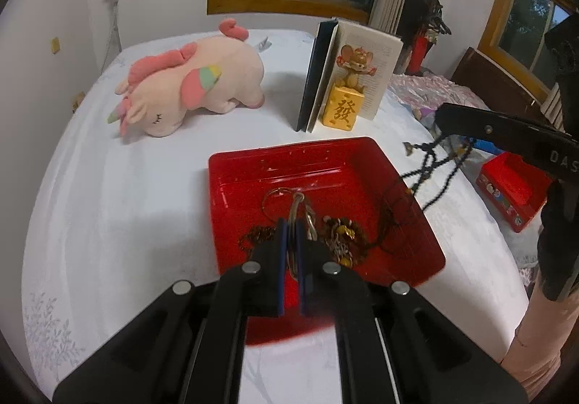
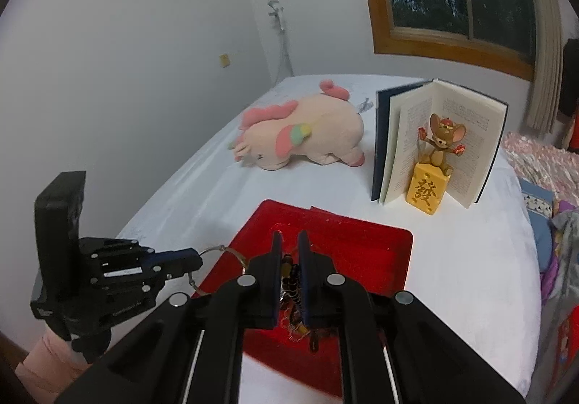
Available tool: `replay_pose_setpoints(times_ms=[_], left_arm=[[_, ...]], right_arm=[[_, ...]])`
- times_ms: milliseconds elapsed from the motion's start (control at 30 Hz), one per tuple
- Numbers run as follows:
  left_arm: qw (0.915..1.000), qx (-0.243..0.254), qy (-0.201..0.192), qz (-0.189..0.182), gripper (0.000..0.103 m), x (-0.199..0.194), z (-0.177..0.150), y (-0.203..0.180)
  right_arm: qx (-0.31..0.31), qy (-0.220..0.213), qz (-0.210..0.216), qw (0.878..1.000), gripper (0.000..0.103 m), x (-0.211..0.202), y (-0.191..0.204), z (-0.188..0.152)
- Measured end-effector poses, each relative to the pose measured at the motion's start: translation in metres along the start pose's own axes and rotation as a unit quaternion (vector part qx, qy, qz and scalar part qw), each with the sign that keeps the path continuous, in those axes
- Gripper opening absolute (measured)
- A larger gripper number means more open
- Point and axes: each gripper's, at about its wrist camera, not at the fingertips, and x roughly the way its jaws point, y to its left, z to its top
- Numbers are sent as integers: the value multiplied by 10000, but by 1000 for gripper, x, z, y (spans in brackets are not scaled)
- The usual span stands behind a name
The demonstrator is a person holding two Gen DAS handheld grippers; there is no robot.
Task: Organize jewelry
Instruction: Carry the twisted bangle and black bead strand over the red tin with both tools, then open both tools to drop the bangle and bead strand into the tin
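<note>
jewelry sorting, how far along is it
Early to midway. Done: nothing visibly sorted yet. In hand: the left gripper is shut on a silver ring bangle, and the right gripper is shut on a dark beaded necklace, both lifted above the red tray. Left: a tangle of gold chains still lies in the tray. Where the lifted pieces will go can't be told.

We see open white bed (image 1: 126, 205) left of the red tray (image 1: 253, 169). Behind the tray, a plush unicorn (image 1: 191, 85) and an upright open book (image 1: 325, 78) with a mouse figurine (image 1: 349, 89) block the way; between them runs a bare gap.
</note>
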Motion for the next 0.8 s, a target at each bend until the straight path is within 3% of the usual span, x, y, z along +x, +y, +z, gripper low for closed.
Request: replay_pose_setpoints(times_ms=[400, 800], left_arm=[[9981, -130, 610, -15, 3, 92, 23, 11], [9973, -171, 700, -132, 4, 112, 32, 14]], right_arm=[[155, 746, -417, 9962, 8, 96, -37, -11], [167, 1114, -685, 9913, 11, 126, -49, -21]])
